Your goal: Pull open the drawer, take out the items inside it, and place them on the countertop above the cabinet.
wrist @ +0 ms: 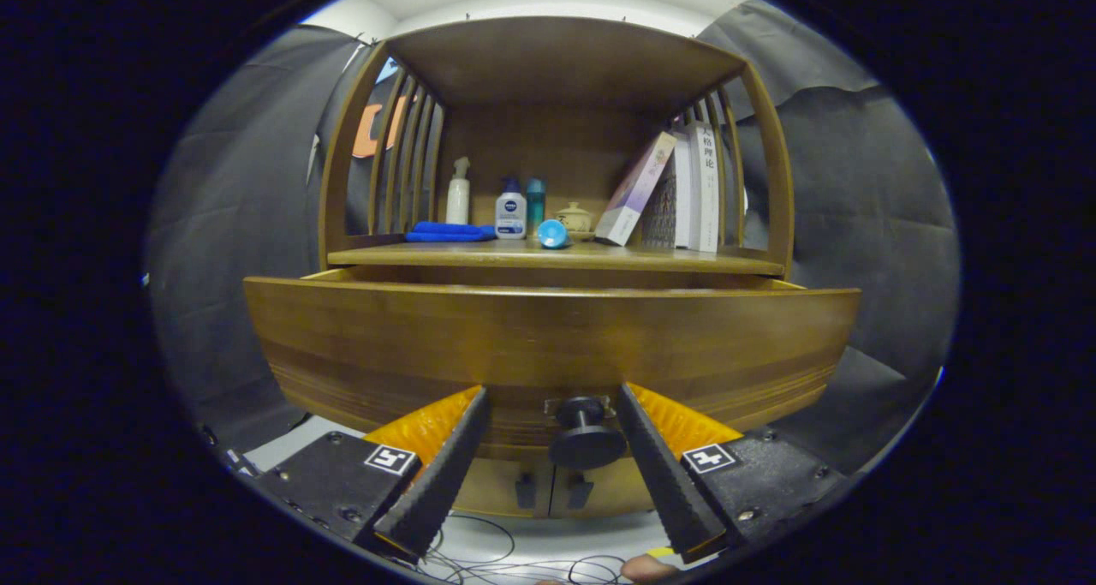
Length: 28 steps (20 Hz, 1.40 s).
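Note:
A wooden drawer (548, 345) stands pulled out from the cabinet, its wide front panel facing me. The panel hides whatever lies inside. Its dark round knob (586, 438) sits between my fingers, with a gap on each side. My gripper (552, 390) is open, close to the drawer front, and holds nothing. The countertop (685, 259) lies just above and behind the drawer, under a wooden shelf roof.
On the countertop stand a folded blue cloth (449, 232), a white bottle (459, 193), a lotion bottle (511, 212), a blue tube (552, 234) lying down, a small pot (574, 218) and leaning books (676, 191). Lower cabinet doors (552, 489) and cables (488, 559) lie below.

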Tool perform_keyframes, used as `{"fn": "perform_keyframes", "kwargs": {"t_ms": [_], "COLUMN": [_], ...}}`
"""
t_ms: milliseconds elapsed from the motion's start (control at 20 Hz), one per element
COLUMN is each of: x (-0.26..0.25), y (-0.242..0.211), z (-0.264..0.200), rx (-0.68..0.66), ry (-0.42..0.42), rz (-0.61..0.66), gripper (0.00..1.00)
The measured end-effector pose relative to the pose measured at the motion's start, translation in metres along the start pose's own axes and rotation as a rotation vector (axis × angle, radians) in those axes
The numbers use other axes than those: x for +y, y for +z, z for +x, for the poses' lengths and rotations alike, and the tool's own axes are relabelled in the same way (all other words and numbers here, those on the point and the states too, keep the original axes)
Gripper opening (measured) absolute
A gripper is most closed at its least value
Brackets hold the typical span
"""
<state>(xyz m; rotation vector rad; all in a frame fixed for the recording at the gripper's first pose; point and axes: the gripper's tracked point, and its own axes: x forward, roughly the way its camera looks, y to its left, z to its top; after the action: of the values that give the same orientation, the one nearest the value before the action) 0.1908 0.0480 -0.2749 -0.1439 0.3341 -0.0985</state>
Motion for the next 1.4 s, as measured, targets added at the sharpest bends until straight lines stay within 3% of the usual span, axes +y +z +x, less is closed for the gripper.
{"fn": "perform_keyframes", "kwargs": {"t_ms": [200, 550, 1300, 1400], "x": [-0.002, -0.005, -0.004, -0.003], "y": [-0.003, -0.003, -0.004, -0.013], "z": [0.024, 0.056, 0.055, 0.054], "rx": [0.023, 0.091, 0.143, 0.203], "ry": [-0.016, -0.002, -0.010, 0.005], "rz": [-0.052, -0.008, 0.010, 0.008], "gripper": [0.99, 0.99, 1.00, 1.00]}}
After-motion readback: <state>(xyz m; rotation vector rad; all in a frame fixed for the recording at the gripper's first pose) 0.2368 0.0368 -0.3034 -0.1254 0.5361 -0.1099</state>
